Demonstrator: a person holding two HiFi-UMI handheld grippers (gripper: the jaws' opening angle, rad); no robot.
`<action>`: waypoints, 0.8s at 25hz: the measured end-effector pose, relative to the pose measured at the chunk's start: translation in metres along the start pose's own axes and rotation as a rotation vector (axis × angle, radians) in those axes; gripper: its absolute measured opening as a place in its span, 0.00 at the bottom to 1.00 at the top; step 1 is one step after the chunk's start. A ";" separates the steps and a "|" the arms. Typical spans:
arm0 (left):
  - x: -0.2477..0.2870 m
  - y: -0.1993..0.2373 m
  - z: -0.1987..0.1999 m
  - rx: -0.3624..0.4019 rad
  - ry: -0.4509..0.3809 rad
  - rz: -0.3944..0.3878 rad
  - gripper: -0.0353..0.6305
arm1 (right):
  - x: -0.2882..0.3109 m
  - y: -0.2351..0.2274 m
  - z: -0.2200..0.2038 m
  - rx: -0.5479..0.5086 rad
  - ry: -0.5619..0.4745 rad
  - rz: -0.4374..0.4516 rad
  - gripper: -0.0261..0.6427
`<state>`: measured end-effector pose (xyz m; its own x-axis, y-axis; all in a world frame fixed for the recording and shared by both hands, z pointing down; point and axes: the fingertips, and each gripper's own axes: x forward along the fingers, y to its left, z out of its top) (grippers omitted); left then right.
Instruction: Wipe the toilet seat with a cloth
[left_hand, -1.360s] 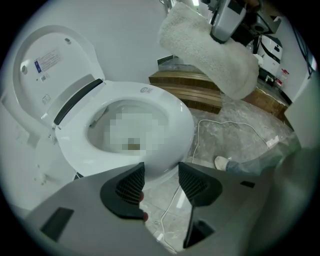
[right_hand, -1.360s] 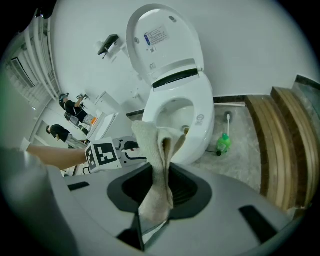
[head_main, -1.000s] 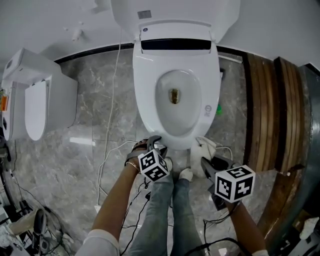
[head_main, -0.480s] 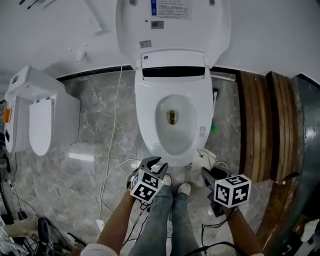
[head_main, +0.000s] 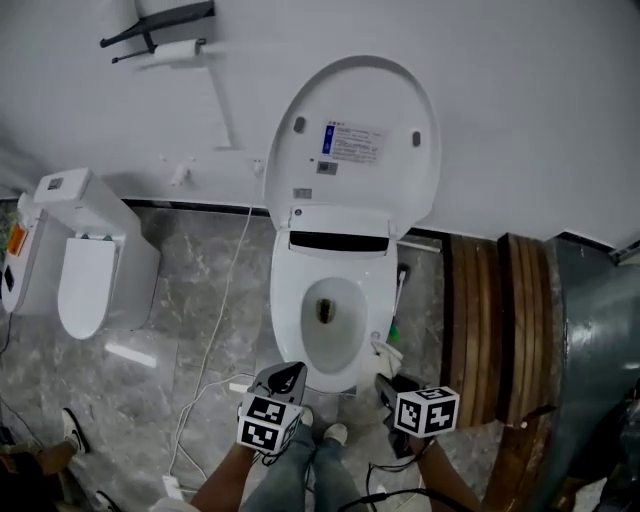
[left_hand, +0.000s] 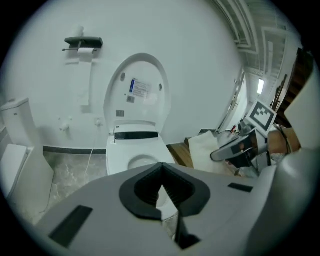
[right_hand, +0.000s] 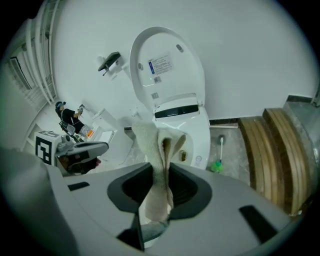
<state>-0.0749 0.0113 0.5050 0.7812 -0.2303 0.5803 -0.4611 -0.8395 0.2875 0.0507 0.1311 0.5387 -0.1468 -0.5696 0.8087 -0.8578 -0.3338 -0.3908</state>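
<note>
A white toilet stands against the wall with its lid raised and its seat down. The seat also shows in the left gripper view and the right gripper view. My left gripper hovers at the seat's near left edge, shut with nothing between its jaws. My right gripper is at the seat's near right, shut on a white cloth that stands up out of the jaws. In the head view the cloth lies just over the seat's front right corner.
A second white toilet unit stands to the left. A green-headed toilet brush and wooden slats are to the right. Cables trail over the marble floor. A paper roll holder hangs on the wall.
The view has pulled back and up, so the raised lid now shows and the toilet looks smaller. Both grippers sit lower in frame. The left jaws have closed.
</note>
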 end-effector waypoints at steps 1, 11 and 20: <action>-0.007 -0.001 0.012 0.006 -0.016 0.003 0.07 | -0.001 0.001 0.006 -0.013 -0.001 -0.004 0.19; 0.005 0.012 0.062 -0.018 -0.078 0.105 0.07 | 0.024 -0.023 0.074 -0.145 0.032 0.001 0.19; 0.064 0.026 0.066 -0.030 -0.097 0.168 0.07 | 0.095 -0.078 0.127 -0.492 0.142 -0.002 0.19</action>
<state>-0.0094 -0.0581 0.4991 0.7286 -0.4135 0.5460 -0.5996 -0.7704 0.2167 0.1664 0.0079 0.5899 -0.1811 -0.4502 0.8744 -0.9834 0.0778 -0.1637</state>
